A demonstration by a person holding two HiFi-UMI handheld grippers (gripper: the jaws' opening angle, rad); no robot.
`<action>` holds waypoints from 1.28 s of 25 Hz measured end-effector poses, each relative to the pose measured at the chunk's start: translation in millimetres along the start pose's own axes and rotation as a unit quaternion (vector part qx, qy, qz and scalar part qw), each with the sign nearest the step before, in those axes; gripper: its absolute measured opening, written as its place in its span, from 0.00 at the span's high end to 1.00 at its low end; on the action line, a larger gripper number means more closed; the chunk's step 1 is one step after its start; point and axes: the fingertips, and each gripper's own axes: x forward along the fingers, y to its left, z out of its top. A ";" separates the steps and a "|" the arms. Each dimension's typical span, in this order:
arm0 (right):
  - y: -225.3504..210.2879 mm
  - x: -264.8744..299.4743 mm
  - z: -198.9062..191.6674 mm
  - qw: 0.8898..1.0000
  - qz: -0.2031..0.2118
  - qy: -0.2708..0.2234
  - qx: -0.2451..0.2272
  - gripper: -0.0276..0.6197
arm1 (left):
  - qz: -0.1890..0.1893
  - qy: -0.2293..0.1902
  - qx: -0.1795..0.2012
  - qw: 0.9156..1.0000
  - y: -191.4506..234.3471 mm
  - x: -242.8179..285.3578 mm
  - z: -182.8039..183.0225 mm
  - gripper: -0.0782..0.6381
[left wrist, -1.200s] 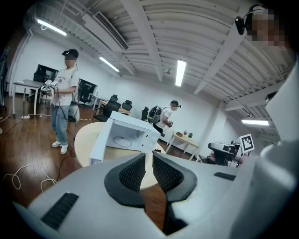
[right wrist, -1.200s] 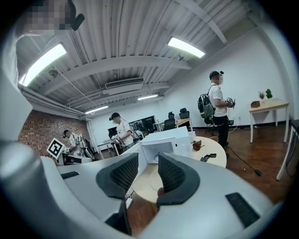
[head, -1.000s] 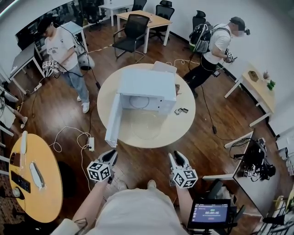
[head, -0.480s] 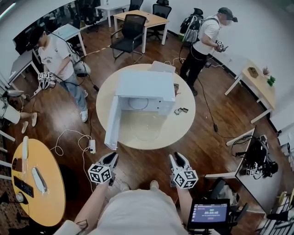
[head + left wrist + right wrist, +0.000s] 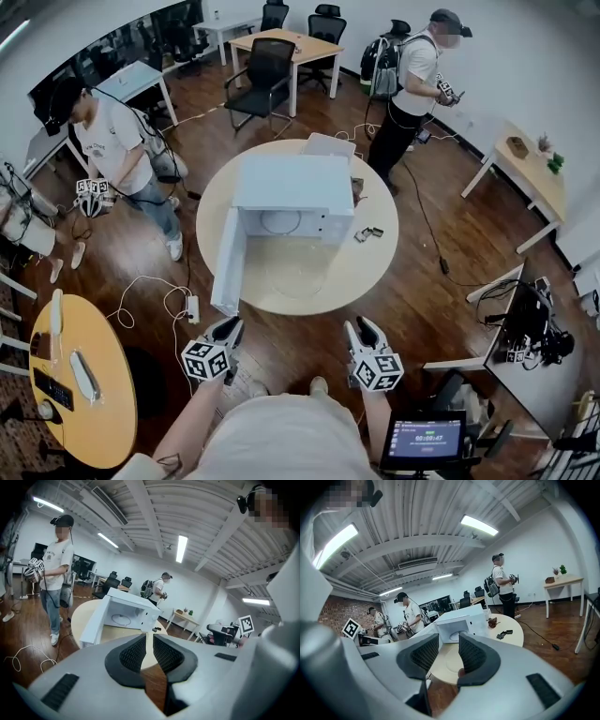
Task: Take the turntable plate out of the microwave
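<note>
**Grippers.** Your left gripper (image 5: 228, 325) is held over the floor, off the near edge of the round table (image 5: 375, 267). It touches nothing. In the left gripper view its pads (image 5: 132, 652) stand all but together, with only a thin slit between them and nothing in the slit. Your right gripper (image 5: 361, 325) is also held off the near edge, to the right of the left one. In the right gripper view its jaws stand partly apart, and the gap between them is clear. Neither gripper has hold of anything.

**Microwave.** The white microwave (image 5: 295, 183) stands on the far half of the tabletop. Its cavity faces you. The door (image 5: 228, 262) is swung fully open on the left and reaches toward the near left edge. A ring (image 5: 280, 222) shows on the cavity floor.

**Turntable plate.** The clear turntable plate (image 5: 298, 272) lies flat on the tabletop, outside the microwave. It sits between the cavity opening and the near edge, to the right of the door. It is faint in the head view and shows more plainly in the right gripper view, beyond the jaws.

**Other items.** Small dark parts (image 5: 367, 232) lie near the right edge of the tabletop.
</note>
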 end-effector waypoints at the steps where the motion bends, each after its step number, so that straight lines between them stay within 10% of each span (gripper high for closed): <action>1: -1.5 -0.5 1.6 1.000 0.001 -0.001 -0.003 0.74 | 0.000 -0.002 0.001 1.000 -1.3 0.4 1.2 0.84; 32: -7.0 0.7 15.1 0.999 0.021 0.004 -0.048 0.74 | -0.023 0.014 0.013 1.000 -25.2 37.3 2.2 0.84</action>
